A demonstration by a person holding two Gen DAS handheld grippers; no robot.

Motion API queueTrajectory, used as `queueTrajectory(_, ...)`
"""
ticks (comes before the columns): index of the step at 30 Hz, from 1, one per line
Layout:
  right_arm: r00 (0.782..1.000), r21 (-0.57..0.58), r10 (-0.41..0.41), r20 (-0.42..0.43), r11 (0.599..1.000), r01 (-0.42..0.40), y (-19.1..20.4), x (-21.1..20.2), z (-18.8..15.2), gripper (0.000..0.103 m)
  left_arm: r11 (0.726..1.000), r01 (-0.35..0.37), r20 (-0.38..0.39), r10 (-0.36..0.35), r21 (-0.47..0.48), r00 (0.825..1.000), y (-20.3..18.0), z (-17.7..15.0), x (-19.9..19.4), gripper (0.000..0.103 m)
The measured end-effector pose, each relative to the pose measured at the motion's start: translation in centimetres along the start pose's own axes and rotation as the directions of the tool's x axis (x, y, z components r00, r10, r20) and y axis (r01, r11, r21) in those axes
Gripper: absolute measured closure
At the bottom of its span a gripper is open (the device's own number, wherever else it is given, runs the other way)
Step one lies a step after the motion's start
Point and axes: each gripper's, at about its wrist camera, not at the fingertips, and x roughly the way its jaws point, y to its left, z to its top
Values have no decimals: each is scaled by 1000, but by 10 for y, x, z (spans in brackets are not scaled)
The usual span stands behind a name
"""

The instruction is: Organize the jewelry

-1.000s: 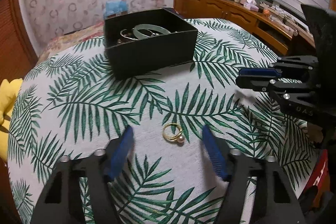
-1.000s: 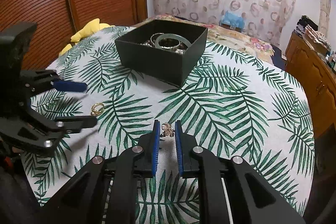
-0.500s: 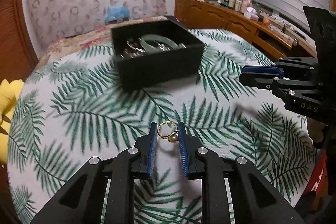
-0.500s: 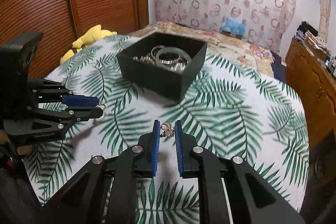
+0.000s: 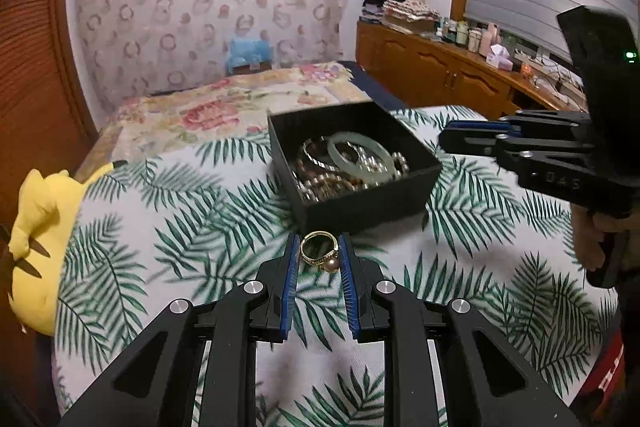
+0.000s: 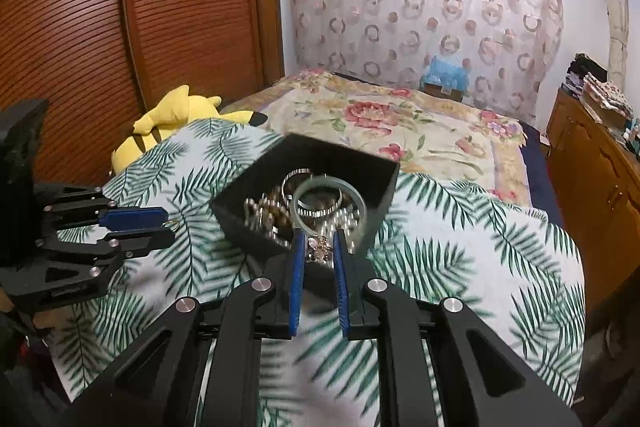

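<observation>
A black open box (image 5: 376,205) holds a pale green bangle (image 5: 360,157), silver bracelets and bead strings; it also shows in the right wrist view (image 6: 236,215). My left gripper (image 5: 319,254) is shut on a gold pearl ring (image 5: 320,253), held above the cloth just in front of the box. My right gripper (image 6: 316,251) is shut on a small pearl-and-metal jewelry piece (image 6: 319,251), at the box's near corner. The right gripper also shows in the left wrist view (image 5: 472,137), level with the box's right side. The left gripper shows in the right wrist view (image 6: 160,225).
The box sits on a round table with a palm-leaf cloth (image 5: 192,211). A yellow plush toy (image 5: 36,227) lies at the table's left edge. A floral bed (image 6: 400,127) lies behind, wooden cabinets (image 5: 440,75) to the right, a slatted wardrobe (image 6: 120,27) to the left.
My left gripper closed on the gold ring and lifted it toward the box. My right gripper, still holding its piece, moved forward to the box's near corner.
</observation>
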Motion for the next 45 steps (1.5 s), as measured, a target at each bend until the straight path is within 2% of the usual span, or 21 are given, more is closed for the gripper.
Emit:
queueTrajectory(6, 1000, 24, -4, 2, 1000, 4, -8, 19, 19, 86, 1000, -11, 18, 11, 12, 1000, 4, 20, 4, 84)
queueTrajectory(16, 1000, 49, -4, -17, 999, 5, -19, 36, 21, 82, 1000, -22, 16, 21, 7, 1000, 12, 46, 20, 84)
queueTrajectory(23, 1000, 58, -23, -18, 998, 24, -27, 25, 9, 79, 1000, -27, -4, 27, 12, 1000, 10, 57, 41, 84)
queueTrajectory(25, 999, 59, -30, -13, 998, 31, -29, 20, 5, 76, 1000, -27, -5, 27, 12, 1000, 9, 60, 46, 84)
queueTrajectory(27, 999, 61, -37, -7, 997, 37, -32, 15, 2, 69, 1000, -28, -6, 28, 12, 1000, 7, 64, 51, 84)
queueTrajectory(38, 998, 81, -65, 23, 995, 63, -42, -2, -8, 68, 999, -51, -26, 51, 6, 998, 6, 87, 80, 84)
queueTrajectory(40, 996, 79, -76, 42, 994, 72, -42, -6, -9, 68, 999, -46, -18, 47, 3, 999, 6, 88, 79, 80)
queueTrajectory(42, 995, 79, -85, 47, 994, 81, -40, -8, -9, 68, 999, -42, -13, 42, 0, 999, 5, 87, 78, 63)
queueTrajectory(44, 995, 80, -83, 52, 994, 79, -38, -10, -9, 68, 999, -43, -9, 43, -5, 999, 6, 85, 75, 60)
queueTrajectory(45, 995, 82, -83, 53, 994, 78, -38, -11, -10, 68, 999, -41, -10, 41, -13, 999, 7, 83, 73, 55)
